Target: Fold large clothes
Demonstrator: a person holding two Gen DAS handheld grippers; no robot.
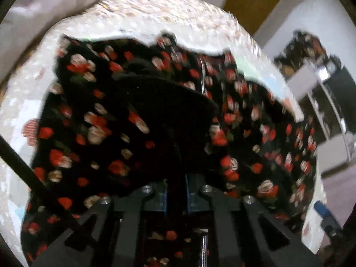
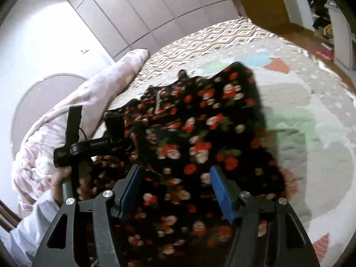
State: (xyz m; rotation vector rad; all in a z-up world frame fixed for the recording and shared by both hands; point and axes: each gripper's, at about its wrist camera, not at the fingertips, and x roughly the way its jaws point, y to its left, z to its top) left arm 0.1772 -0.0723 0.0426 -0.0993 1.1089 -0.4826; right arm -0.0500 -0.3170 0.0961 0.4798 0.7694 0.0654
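One soft black garment [image 2: 195,138] printed with red and cream roses lies spread on a pale patterned bedspread [image 2: 311,115], its far edge toward 12 o'clock. A plump pink pillow [image 2: 93,93] sits at 10 o'clock. The left hand-held gripper [image 1: 175,197], with blue pads nearly together, is clenched on a dark fold of the cloth. The right hand-held gripper [image 2: 175,178] hovers released, blue pads well apart over the fabric. Small writing on the left device is too blurred to read.

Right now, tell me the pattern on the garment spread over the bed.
Black garment printed with red and cream roses and green leaves; the right wrist view shows it best.
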